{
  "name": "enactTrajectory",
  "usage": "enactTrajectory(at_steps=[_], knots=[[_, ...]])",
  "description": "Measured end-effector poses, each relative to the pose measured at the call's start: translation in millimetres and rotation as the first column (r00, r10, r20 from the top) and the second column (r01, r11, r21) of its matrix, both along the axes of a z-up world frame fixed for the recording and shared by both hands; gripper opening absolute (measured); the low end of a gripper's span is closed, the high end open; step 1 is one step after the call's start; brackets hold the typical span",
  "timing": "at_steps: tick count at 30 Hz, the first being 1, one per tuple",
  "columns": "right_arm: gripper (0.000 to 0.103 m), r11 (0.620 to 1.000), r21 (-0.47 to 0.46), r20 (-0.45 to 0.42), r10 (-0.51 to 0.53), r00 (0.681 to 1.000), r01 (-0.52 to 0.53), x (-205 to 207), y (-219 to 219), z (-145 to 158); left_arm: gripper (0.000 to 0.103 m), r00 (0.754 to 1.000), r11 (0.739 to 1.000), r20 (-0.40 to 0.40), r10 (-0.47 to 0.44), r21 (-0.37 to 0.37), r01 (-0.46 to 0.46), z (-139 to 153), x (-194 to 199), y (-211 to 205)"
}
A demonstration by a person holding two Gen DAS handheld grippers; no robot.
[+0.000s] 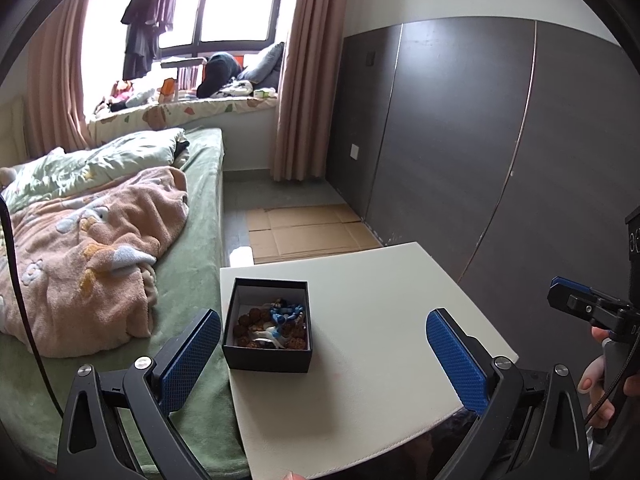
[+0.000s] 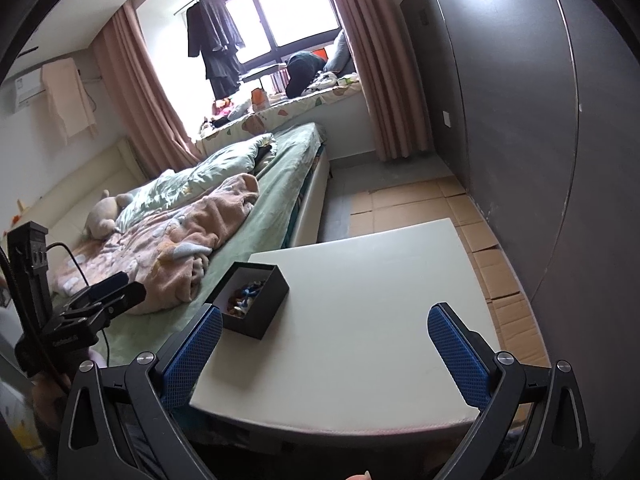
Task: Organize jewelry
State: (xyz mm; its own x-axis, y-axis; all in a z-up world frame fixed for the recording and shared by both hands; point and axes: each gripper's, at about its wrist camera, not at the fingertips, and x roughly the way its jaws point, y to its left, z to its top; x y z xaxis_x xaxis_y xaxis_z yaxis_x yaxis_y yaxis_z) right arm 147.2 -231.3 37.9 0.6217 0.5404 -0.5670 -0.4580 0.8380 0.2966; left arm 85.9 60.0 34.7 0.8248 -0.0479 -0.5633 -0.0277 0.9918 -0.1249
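Setting: domestic bedroom, lived in. Contents: bed with green sheet (image 1: pixel 200 208), rumpled peach fleece blanket (image 1: pixel 92 256) and pale green quilt (image 1: pixel 120 156); cushioned window seat with bear-print cover (image 1: pixel 180 112), strewn with clothes and pillows; pink full-length curtains (image 1: pixel 308 72); dark garments hanging at the window (image 1: pixel 148 20); grey wardrobe panels (image 1: pixel 460 140); wall air conditioner (image 2: pixel 28 88); flattened cardboard on the floor (image 1: pixel 308 232); small white desk (image 1: pixel 380 340) beside the bed.

White table (image 1: pixel 360 380) bearing black jewelry box (image 1: pixel 267 356)
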Motion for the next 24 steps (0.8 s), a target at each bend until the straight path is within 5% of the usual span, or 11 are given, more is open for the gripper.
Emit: enactTrajectory(at_steps=[24], knots=[[0.103, 1.0, -0.016, 0.001, -0.02, 1.0, 0.02, 7.5, -2.5, -9.3, 0.103, 1.0, 1.0, 0.005, -0.015, -0.027, 0.015, 1.9, -3.2, -0.5]])
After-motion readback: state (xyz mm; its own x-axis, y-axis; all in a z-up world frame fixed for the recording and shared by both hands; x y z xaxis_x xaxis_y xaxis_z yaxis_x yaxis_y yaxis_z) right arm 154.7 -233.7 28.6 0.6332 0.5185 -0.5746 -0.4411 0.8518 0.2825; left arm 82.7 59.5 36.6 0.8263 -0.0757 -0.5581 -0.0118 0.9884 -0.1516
